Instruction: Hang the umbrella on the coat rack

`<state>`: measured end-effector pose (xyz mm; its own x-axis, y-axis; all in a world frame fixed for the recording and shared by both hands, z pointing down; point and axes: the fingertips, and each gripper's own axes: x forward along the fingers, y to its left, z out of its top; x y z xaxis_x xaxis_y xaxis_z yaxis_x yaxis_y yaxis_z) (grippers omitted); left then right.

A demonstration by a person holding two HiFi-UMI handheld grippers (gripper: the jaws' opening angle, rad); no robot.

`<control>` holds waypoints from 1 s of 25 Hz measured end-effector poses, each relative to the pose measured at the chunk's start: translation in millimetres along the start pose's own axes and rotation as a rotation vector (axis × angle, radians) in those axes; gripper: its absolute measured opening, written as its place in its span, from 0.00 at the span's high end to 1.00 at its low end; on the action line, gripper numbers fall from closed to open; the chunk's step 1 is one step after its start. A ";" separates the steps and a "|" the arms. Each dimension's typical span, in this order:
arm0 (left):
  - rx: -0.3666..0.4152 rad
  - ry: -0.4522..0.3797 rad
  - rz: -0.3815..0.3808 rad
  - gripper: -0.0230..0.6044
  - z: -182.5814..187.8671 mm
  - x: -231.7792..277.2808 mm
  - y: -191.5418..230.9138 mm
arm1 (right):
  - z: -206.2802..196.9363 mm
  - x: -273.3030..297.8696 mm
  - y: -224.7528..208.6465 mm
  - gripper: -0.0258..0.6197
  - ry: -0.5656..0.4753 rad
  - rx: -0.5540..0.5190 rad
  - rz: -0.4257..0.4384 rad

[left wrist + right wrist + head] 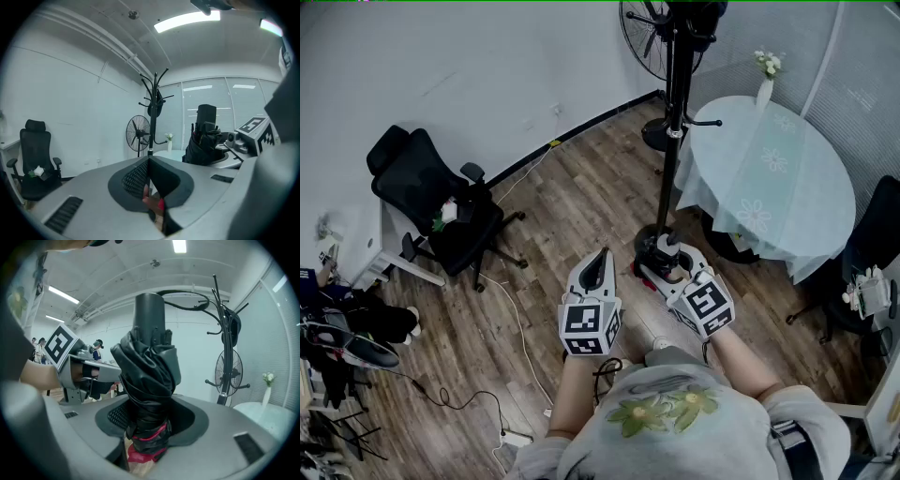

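Observation:
My right gripper (pixel 664 265) is shut on a folded black umbrella (pixel 667 246) with a red strap; the umbrella (pixel 150 366) stands upright between the pads, filling the middle of the right gripper view. The black coat rack (pixel 668 141) rises just beyond both grippers, next to the round table. Its hooks (pixel 227 333) show to the right of the umbrella, and its top (pixel 153 101) stands ahead in the left gripper view. My left gripper (pixel 603 255) is beside the right one, jaws shut to a point (pixel 149 164), holding nothing. The umbrella (pixel 204 140) appears at its right.
A round table (pixel 769 169) with a pale cloth and a flower vase (pixel 766 80) stands right of the rack. A standing fan (pixel 649 42) is behind the rack. A black office chair (pixel 441 202) sits at the left by the wall, and cables (pixel 520 328) trail over the wood floor.

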<state>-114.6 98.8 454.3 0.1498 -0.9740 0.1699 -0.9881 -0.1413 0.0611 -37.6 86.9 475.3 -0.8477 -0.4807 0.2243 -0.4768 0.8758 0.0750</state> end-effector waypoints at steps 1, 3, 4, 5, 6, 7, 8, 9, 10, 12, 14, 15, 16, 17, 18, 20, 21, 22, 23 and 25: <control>0.000 0.000 -0.001 0.96 0.9 2.5 -1.8 | -0.9 0.1 -2.8 0.63 0.006 0.001 0.000; 0.000 -0.001 -0.002 0.96 3.0 7.6 -5.3 | -2.4 0.3 -8.3 0.63 0.015 0.004 0.003; 0.000 -0.001 -0.003 0.96 3.9 10.4 -7.0 | -2.9 0.5 -11.0 0.63 0.017 0.007 0.005; 0.001 0.000 -0.004 0.96 4.6 13.5 -8.5 | -3.5 1.0 -14.0 0.63 0.017 0.013 0.008; 0.003 0.003 -0.004 0.96 5.0 17.0 -10.0 | -4.1 1.6 -17.2 0.63 0.017 0.018 0.011; 0.005 0.006 -0.005 0.96 4.8 20.8 -11.7 | -5.0 2.2 -20.6 0.63 0.017 0.022 0.014; 0.004 0.010 -0.007 0.96 4.2 24.7 -13.6 | -6.0 2.5 -23.8 0.63 0.017 0.022 0.016; 0.000 0.013 -0.009 0.96 3.5 28.7 -15.5 | -7.1 2.7 -26.9 0.63 0.018 0.014 0.019; -0.005 0.014 -0.012 0.96 2.9 32.9 -17.3 | -8.0 3.1 -29.6 0.63 0.019 0.002 0.024; -0.010 0.017 -0.010 0.96 2.3 42.4 -20.0 | -9.4 4.5 -35.0 0.62 0.022 -0.024 0.037; -0.007 0.022 -0.005 0.96 1.8 52.0 -22.4 | -11.2 6.3 -41.1 0.62 0.024 -0.039 0.053; -0.005 0.024 -0.002 0.96 2.0 56.7 -23.8 | -12.3 7.1 -44.6 0.62 0.025 -0.042 0.061; -0.003 0.025 0.000 0.96 2.5 61.4 -25.4 | -13.2 7.8 -48.4 0.62 0.026 -0.043 0.068; -0.001 0.025 0.004 0.96 3.0 66.0 -27.1 | -13.9 8.3 -52.0 0.62 0.025 -0.041 0.077; 0.002 0.026 0.008 0.96 2.8 70.5 -28.7 | -15.1 8.4 -55.4 0.62 0.025 -0.038 0.087; 0.003 0.026 0.018 0.96 0.9 79.0 -31.4 | -19.7 8.7 -62.3 0.62 0.025 -0.034 0.106; 0.000 0.027 0.022 0.96 -0.5 82.7 -32.4 | -22.3 9.0 -65.9 0.62 0.026 -0.033 0.114; -0.005 0.028 0.027 0.96 -2.1 86.1 -33.5 | -24.8 9.4 -69.5 0.62 0.026 -0.034 0.119; -0.010 0.030 0.031 0.96 -3.9 89.4 -34.8 | -27.3 9.8 -73.4 0.62 0.027 -0.035 0.122; -0.015 0.042 0.042 0.96 -8.5 96.5 -38.8 | -31.9 10.2 -82.6 0.62 0.028 -0.036 0.124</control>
<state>-61.5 11.8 476.7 0.1097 -0.9706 0.2141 -0.9929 -0.0972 0.0678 0.6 11.0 502.4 -0.8924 -0.3679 0.2614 -0.3598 0.9296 0.0801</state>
